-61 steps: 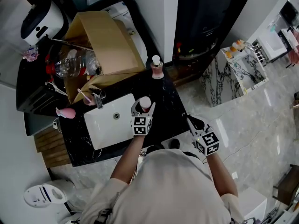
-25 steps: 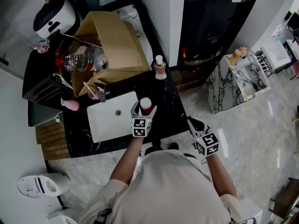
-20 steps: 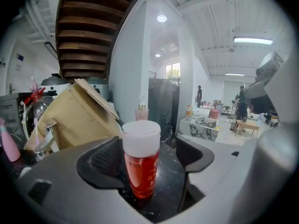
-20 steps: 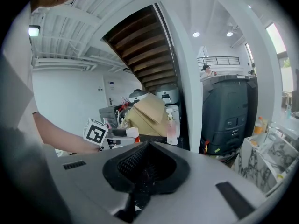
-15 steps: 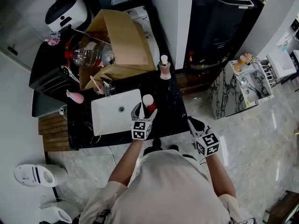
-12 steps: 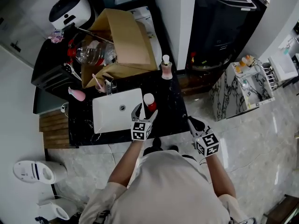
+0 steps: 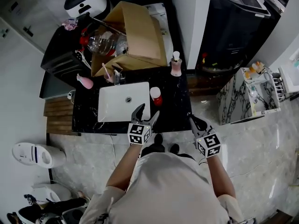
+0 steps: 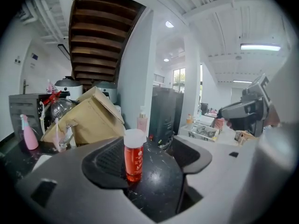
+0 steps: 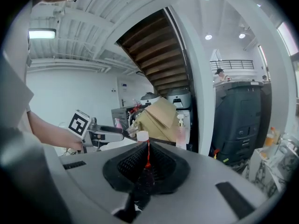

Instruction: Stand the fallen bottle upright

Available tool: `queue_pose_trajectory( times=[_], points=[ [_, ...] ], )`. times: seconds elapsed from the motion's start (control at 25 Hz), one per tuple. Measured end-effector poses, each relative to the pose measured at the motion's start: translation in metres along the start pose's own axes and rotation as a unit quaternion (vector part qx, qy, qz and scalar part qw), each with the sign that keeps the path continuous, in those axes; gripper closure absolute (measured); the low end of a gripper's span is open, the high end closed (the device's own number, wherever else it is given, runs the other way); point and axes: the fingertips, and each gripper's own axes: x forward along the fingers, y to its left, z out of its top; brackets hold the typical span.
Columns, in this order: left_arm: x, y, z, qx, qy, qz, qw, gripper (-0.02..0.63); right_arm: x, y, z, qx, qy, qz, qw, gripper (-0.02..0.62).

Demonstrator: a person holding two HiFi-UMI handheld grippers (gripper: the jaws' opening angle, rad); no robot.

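A small red bottle [image 7: 156,96] with a white cap stands upright on the black counter [image 7: 175,108], just right of the sink. My left gripper [image 7: 146,112] hangs over the counter's front edge, a short way back from the bottle. Its jaws are closing and nothing is between them. In the left gripper view the bottle [image 8: 134,158] stands ahead of the left gripper [image 8: 147,164], beyond the tips. My right gripper [image 7: 193,122] stays off the counter's right front corner, shut and empty. In the right gripper view, the right gripper [image 9: 145,171] shows the bottle [image 9: 143,137] through its narrow slit.
A white sink [image 7: 112,116] fills the counter's left part. Behind it are an open cardboard box [image 7: 140,31] with a clear plastic bottle [image 7: 106,43], a pink pump bottle [image 7: 176,65] and a pink spray bottle [image 7: 85,82]. A black fridge [image 7: 238,22] stands at the right.
My left gripper, which had its jaws around the upright bottle, has drawn back toward the person and off it. The bottle stays standing. The right gripper has barely moved.
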Motion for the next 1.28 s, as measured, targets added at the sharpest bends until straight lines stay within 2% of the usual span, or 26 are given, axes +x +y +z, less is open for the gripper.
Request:
queue_pose_trajectory(
  times=[0.48,0.96,1.28],
  points=[
    [-0.056,0.011,0.015,0.001,-0.012,0.005,0.9999,0.375,0.021,0.035,0.011,-0.005,-0.015,0.023,1.000,0.563],
    [-0.101,0.041,0.025,0.004,-0.021,-0.032,0.9993,0.467,0.039,0.080,0.031,0.001,-0.020,-0.010,1.000,0.563],
    [-0.130,0.058,0.037,0.004,-0.033,-0.034,0.9989,0.578,0.040,0.100,0.042,0.002,-0.026,-0.017,1.000,0.563]
  ],
)
